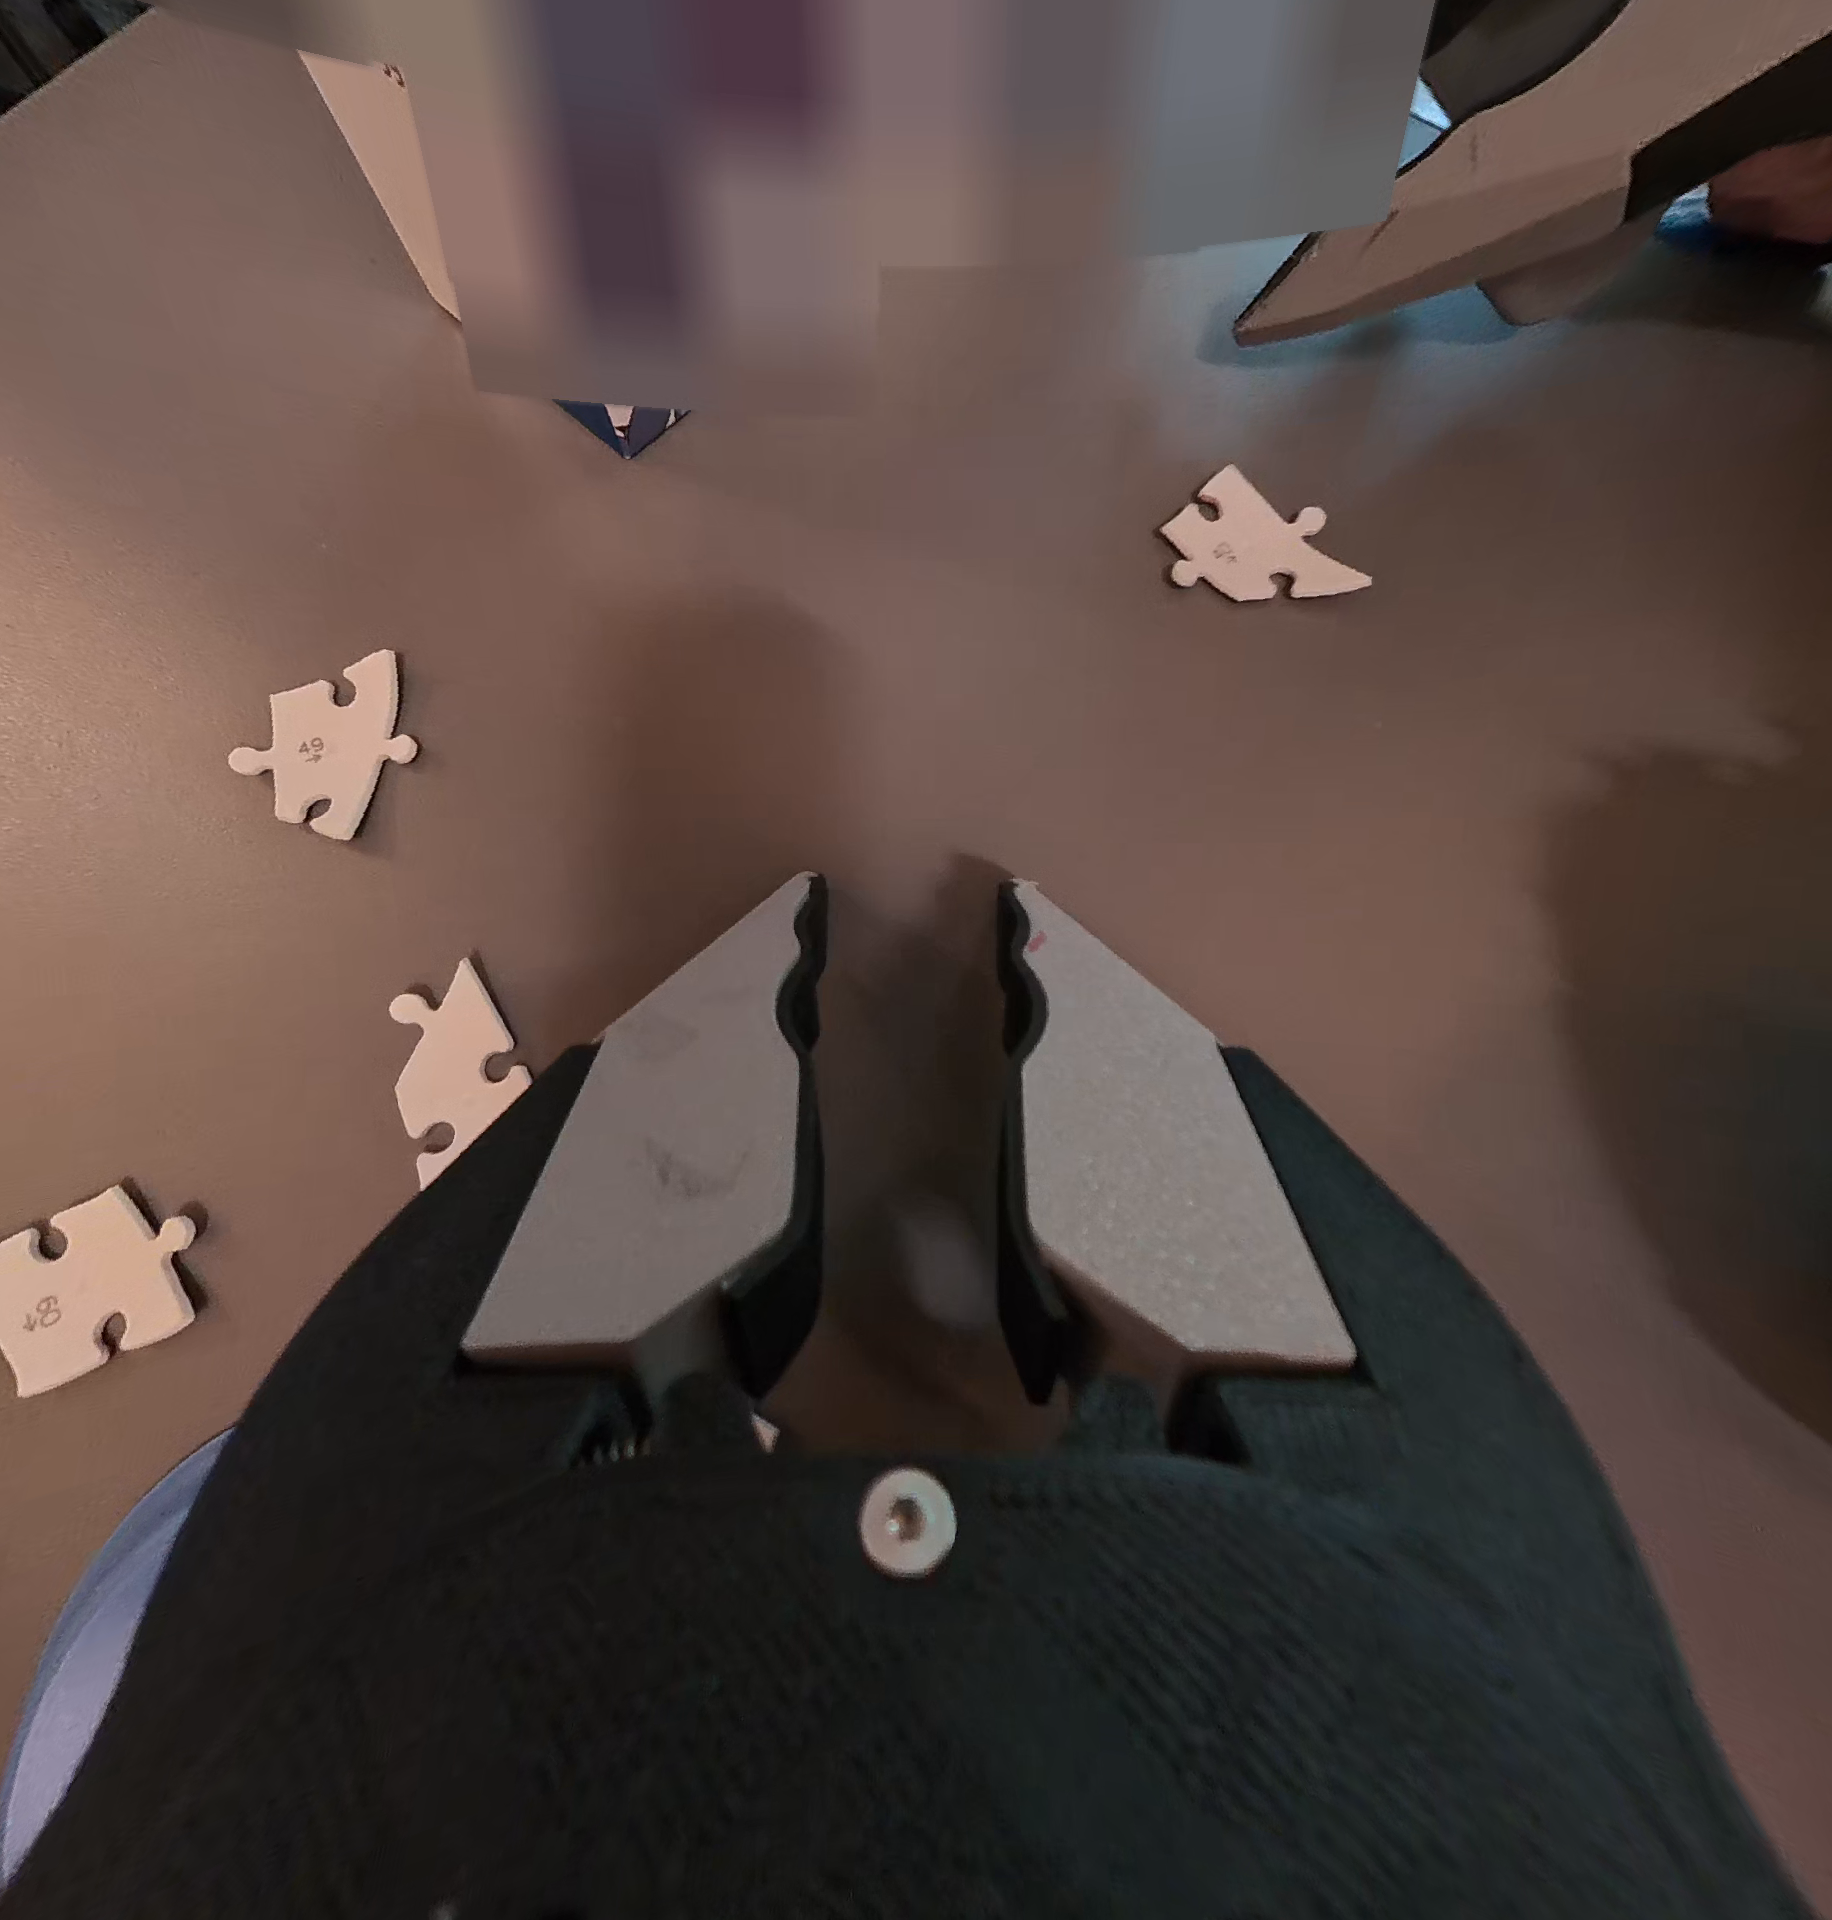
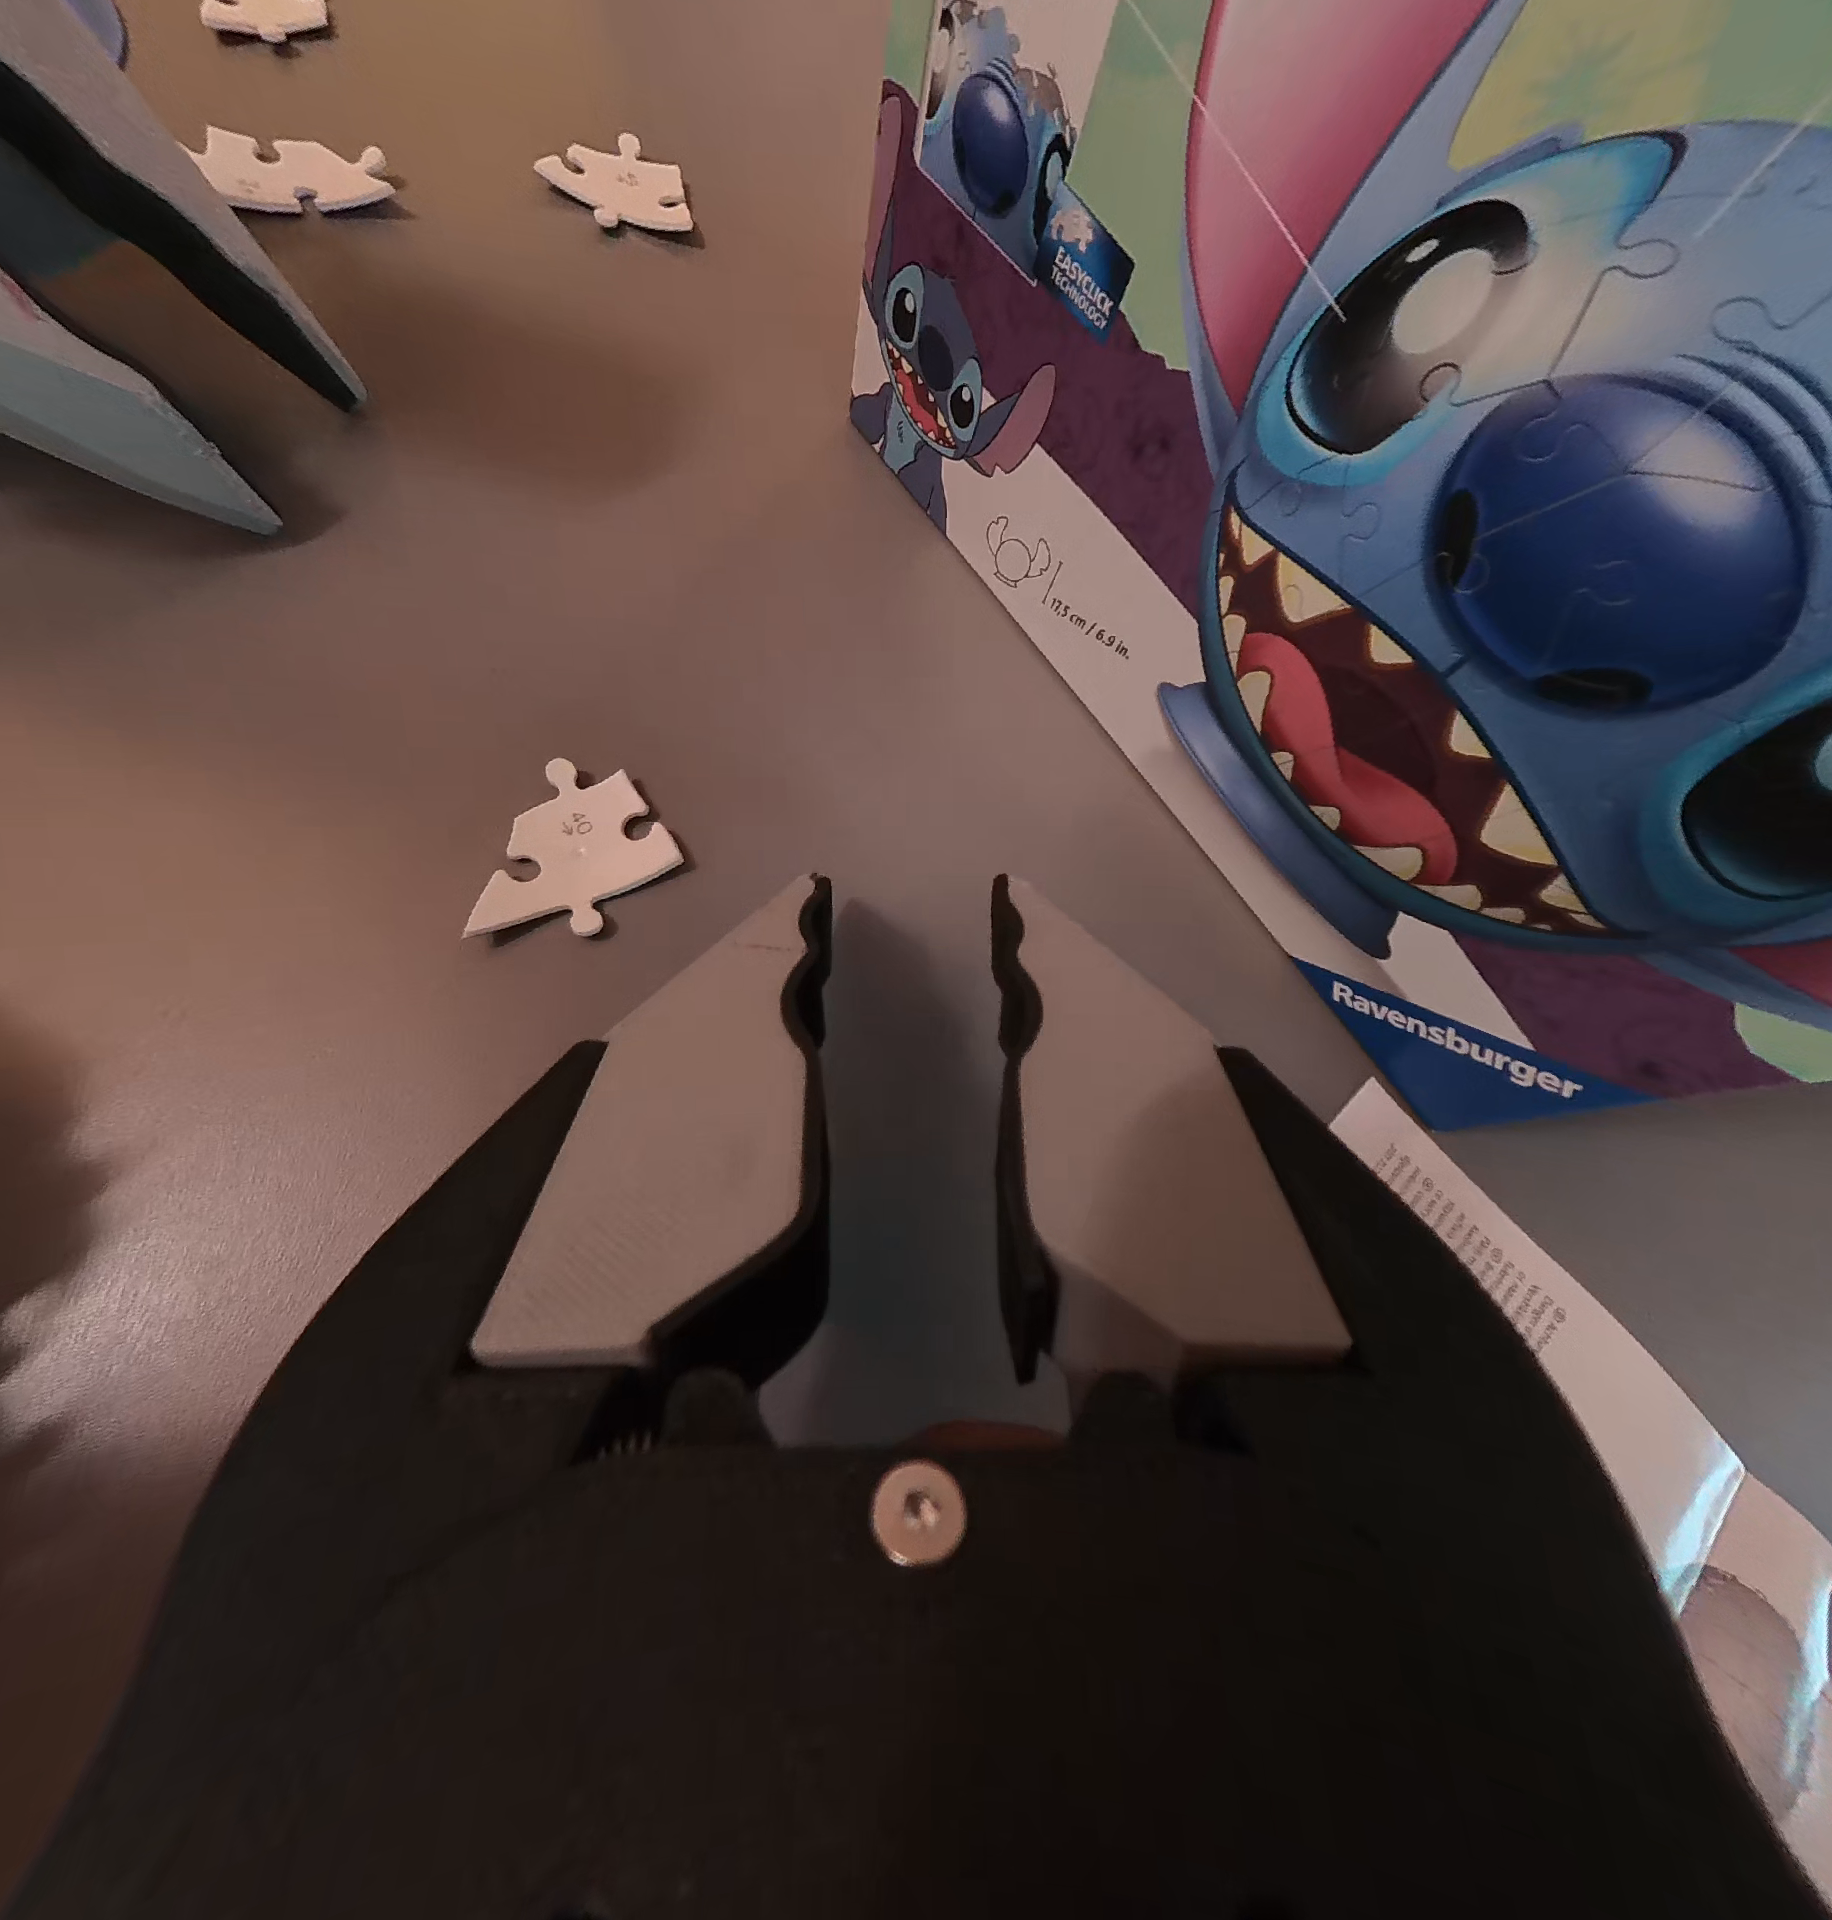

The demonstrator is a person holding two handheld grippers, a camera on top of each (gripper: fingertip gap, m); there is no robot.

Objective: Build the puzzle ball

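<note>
Right wrist view: right gripper (image 2: pixel 912 883) agape (empty), beside puzzle piece (image 2: pixel 577 854).

1. Table (image 2: pixel 683 582): plain grey-brown, unpatterned.
2. Puzzle pieces, e.g. left of centre (image 2: pixel 577 854) and at upper right (image 1: pixel 1260 537): white backs, marked in small grey print.
3. Puzzle box (image 2: pixel 1514 582), right of frame: printed with a blue cartoon creature, pink tongue, green and purple ground.
4. Left gripper (image 1: pixel 912 894) and right gripper (image 2: pixel 912 891): grey fingers, black pads, black body.
5. Leaflet (image 2: pixel 1577 1382), lower right: white, finely printed.
</note>
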